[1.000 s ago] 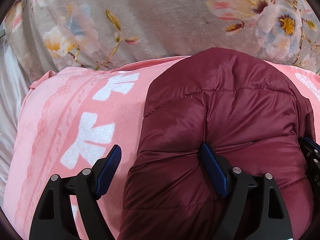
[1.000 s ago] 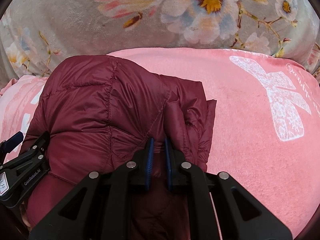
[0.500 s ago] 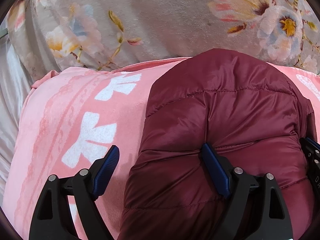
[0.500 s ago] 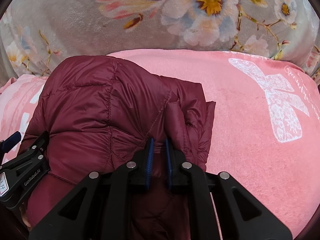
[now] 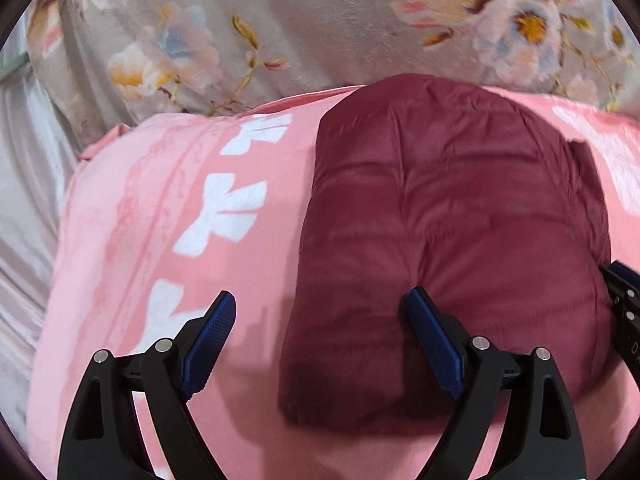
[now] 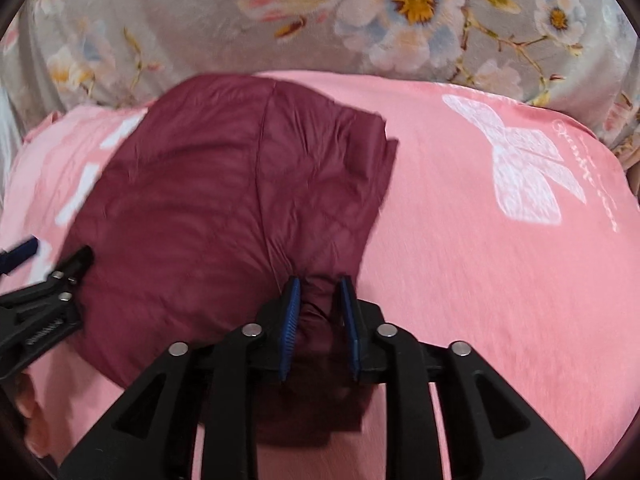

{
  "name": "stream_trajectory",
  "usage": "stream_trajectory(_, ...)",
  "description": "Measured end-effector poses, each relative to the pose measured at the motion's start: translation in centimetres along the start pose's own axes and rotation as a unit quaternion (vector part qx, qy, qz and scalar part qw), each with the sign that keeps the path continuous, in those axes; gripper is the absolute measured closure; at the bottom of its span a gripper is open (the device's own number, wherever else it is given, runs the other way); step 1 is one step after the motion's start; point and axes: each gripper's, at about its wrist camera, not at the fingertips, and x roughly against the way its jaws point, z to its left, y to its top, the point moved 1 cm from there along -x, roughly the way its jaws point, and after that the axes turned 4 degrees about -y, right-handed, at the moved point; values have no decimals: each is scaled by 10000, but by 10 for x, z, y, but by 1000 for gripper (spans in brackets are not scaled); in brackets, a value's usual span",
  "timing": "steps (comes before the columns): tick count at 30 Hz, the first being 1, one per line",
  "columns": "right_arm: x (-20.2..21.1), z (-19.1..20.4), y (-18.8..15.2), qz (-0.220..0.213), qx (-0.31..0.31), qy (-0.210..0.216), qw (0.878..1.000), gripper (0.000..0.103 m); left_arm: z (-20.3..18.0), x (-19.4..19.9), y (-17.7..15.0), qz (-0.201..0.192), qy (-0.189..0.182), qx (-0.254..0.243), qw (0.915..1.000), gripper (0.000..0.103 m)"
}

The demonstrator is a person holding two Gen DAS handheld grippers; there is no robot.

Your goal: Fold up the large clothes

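Grey plush bedding printed with large pale flowers (image 6: 404,4) is spread across the background and fills the upper part of both wrist views. At the 9 o'clock edge of the left wrist view a strip of plain pale grey sheet (image 5: 24,184) is seen beside it. Over the floral bedding a pink blanket (image 6: 500,280) with white bow motifs is laid, and it covers most of the lower half of each view; a row of bows (image 5: 224,212) is seen at about 10 o'clock from the left gripper.

On the pink blanket a quilted maroon puffer jacket (image 5: 452,248) is lying, folded into a compact rounded bundle. Its far end is rounded toward 12 o'clock, near the blanket's far edge, and looser layered edges are seen on its 3 o'clock side in the right wrist view (image 6: 380,148).

The left gripper (image 5: 320,312) is held with its jaws wide apart; the right blue pad (image 5: 432,340) is pressed into the near top of the jacket, while the left pad is over bare blanket, beside the bundle's 9 o'clock edge. The right gripper (image 6: 320,300) has its jaws drawn close together, clamped on a bunched fold at the jacket's near 5 o'clock corner. Both views are somewhat motion-blurred. No containers are shown.
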Motion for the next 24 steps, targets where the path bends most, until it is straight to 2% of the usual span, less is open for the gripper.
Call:
stream_trajectory(3, 12, -4, -17, -24, 11, -73, 10000, 79, 2, 12, -17, 66, -85, 102, 9999, 17)
stream_trajectory(6, 24, -10, -30, -42, -9, -205, 9998, 72, 5, 19, -31, 167, -184, 239, 9994, 17)
stream_trajectory(10, 38, -20, -44, 33, -165, -280, 9995, 71, 7, 27, -44, 301, -245, 324, 9987, 17)
stream_trajectory(15, 58, -26, -61, 20, -331, -153, 9993, 71, 6, 42, -55, 321, -228, 384, 9985, 18)
stream_trajectory(17, 67, -24, -69, 50, -364, 41, 9993, 71, 5, 50, -59, 298, -211, 390, 9986, 18)
stream_trajectory(24, 97, -5, -106, 25, -407, 314, 9987, 69, -5, 79, -81, 138, -188, 374, 9990, 18)
